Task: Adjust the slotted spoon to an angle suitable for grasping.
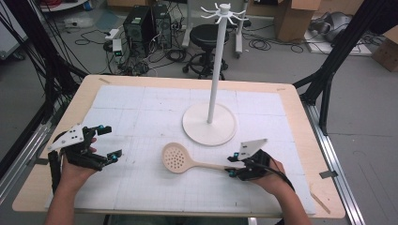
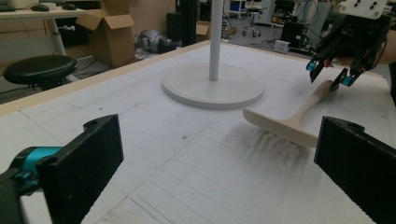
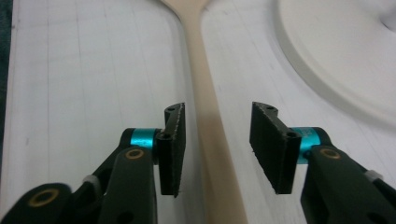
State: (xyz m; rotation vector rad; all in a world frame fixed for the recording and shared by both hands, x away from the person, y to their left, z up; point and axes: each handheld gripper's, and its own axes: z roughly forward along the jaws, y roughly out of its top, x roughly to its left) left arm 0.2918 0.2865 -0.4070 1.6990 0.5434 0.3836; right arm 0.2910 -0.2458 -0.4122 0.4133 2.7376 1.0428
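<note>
Right gripper [image 1: 233,165]: jaws parted, straddling the handle end of the spoon [image 1: 180,159] with a gap on each side in the right gripper view; nothing grasped yet. Judged as lined up for a grip on the handle.

Left gripper [image 1: 107,143]: jaws wide apart, empty, held over the mat well left of the spoon, apparently waiting.

Spoon: pale, perforated bowl pointing left, lying flat on the mat in front of the stand, handle running right between the right jaws.

Stand [image 1: 210,123]: white round base, tall pole, hooks at the top; upright just beyond the spoon, a likely place to hang it.

Mat [image 1: 141,108]: white, gridded, scuffed, covering a wooden table [image 1: 300,122].

Room: grey floor, black stool [image 1: 207,35], computer towers [image 1: 148,23], loose cables, cardboard boxes [image 1: 293,14].
</note>
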